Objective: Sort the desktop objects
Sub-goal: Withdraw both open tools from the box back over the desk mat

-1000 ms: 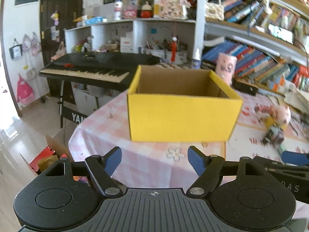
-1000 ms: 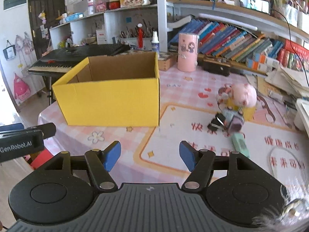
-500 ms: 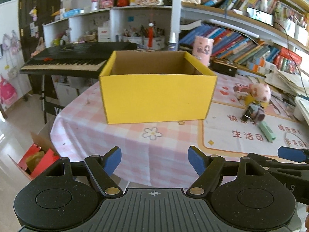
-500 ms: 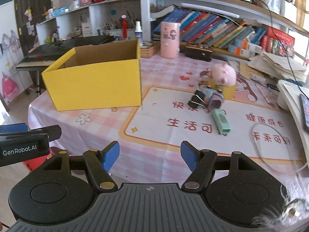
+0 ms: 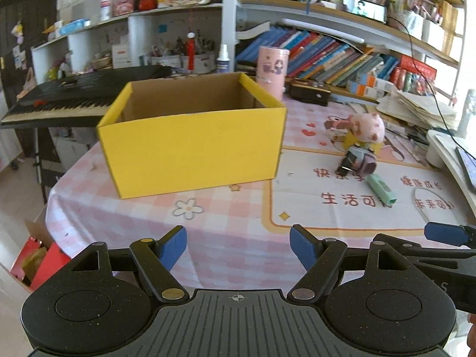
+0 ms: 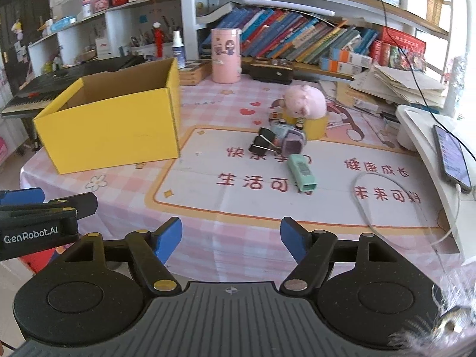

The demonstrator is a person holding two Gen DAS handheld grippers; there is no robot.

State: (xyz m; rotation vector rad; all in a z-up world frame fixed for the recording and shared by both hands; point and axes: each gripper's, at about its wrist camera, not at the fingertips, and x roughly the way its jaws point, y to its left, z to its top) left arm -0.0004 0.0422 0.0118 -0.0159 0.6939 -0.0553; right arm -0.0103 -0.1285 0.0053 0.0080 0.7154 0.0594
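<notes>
An open yellow cardboard box (image 5: pixel 193 145) (image 6: pixel 113 131) stands on the left of the pink checked table; its inside looks bare. To its right lie a pink plush pig (image 6: pixel 305 101) on a yellow tape roll, a black binder clip (image 6: pixel 261 144), a small purple-grey object (image 6: pixel 290 141) and a green stapler-like item (image 6: pixel 303 172) (image 5: pixel 380 189). My left gripper (image 5: pixel 238 242) is open and empty above the table's near edge. My right gripper (image 6: pixel 231 235) is open and empty, short of the items.
A pink canister (image 6: pixel 225 55) and a black case (image 6: pixel 271 73) stand behind the box. A white stand with a phone (image 6: pixel 450 157) and a white cable (image 6: pixel 361 199) are at the right. Bookshelves line the back; a keyboard (image 5: pixel 59 101) is at the left.
Both grippers have pulled back and turned right, so the box looks smaller and farther left and more of the table's right side shows. Both stay open.
</notes>
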